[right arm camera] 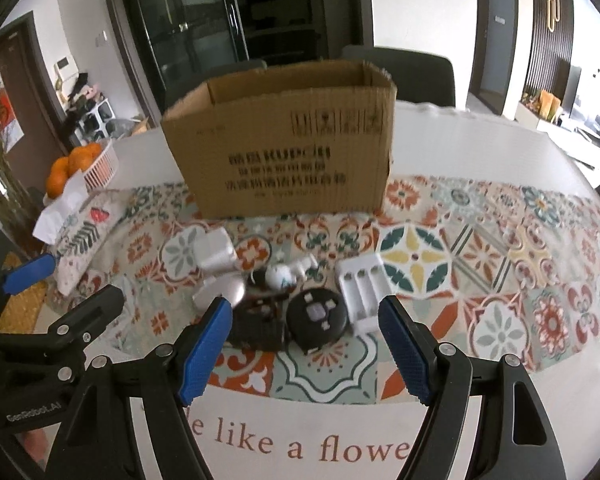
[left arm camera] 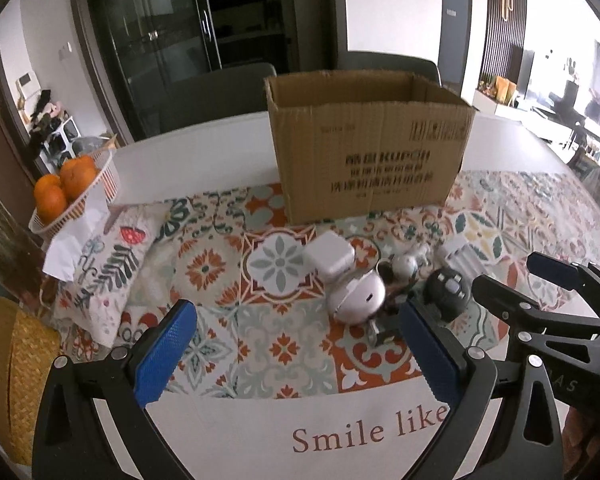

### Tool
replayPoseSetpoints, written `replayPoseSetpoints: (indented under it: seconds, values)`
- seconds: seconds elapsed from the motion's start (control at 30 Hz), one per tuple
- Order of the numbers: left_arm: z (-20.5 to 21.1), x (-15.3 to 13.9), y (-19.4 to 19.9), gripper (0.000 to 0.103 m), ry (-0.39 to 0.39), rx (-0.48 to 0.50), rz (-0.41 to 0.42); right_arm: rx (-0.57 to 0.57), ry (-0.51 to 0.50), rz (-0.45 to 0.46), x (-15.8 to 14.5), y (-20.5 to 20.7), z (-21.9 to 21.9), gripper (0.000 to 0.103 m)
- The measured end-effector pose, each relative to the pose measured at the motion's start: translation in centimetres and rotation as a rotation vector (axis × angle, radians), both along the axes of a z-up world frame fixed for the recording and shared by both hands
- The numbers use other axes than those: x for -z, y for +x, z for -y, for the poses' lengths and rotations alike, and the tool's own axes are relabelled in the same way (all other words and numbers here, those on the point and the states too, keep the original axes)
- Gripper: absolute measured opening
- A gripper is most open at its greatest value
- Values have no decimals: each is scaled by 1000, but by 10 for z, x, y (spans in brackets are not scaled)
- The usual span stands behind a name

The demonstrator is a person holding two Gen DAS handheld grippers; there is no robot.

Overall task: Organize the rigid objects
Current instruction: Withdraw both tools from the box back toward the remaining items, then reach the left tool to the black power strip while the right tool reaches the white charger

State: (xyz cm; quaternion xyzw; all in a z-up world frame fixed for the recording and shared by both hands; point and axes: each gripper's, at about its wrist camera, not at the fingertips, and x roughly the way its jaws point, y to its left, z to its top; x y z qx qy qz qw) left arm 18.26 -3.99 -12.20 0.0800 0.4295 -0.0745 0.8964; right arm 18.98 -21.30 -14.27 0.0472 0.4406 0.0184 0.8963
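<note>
An open cardboard box [left arm camera: 370, 156] [right arm camera: 284, 152] stands at the back of the patterned cloth. In front of it lie small items: a white charger cube [left arm camera: 329, 256] [right arm camera: 216, 253], a silver round case [left arm camera: 358, 294] [right arm camera: 226, 290], a small white figure [left arm camera: 406, 264] [right arm camera: 286, 274], a black round device [left arm camera: 448, 290] [right arm camera: 318, 316], a white battery holder [left arm camera: 460, 254] [right arm camera: 362, 288] and a dark brown piece [right arm camera: 260, 320]. My left gripper [left arm camera: 300, 352] is open and empty, just short of the silver case. My right gripper [right arm camera: 304, 352] is open and empty, near the black device.
A white basket of oranges [left arm camera: 70, 192] [right arm camera: 80, 168] sits at the back left on the white table [left arm camera: 204, 160], beside a leaf-print pouch [left arm camera: 108, 268] [right arm camera: 84, 236] and white paper. A woven yellow mat [left arm camera: 16, 376] lies at the left edge. Chairs stand behind the box.
</note>
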Motion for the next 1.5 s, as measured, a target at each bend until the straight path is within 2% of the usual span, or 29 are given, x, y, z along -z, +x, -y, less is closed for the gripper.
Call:
replayPoseSetpoints:
  seconds: [0.67, 1.07, 1.33, 1.5]
  values:
    - [6, 53, 4, 102, -20, 51, -42, -8, 18, -64, 55, 5, 0, 72]
    - [15, 59, 0, 102, -1, 49, -27, -5, 25, -67, 66, 7, 9, 66]
    - [20, 60, 1, 102, -38, 46, -34, -9, 24, -57, 61, 5, 14, 66]
    - [31, 62, -3, 102, -27, 53, -18, -21, -18, -48, 59, 2, 20, 66]
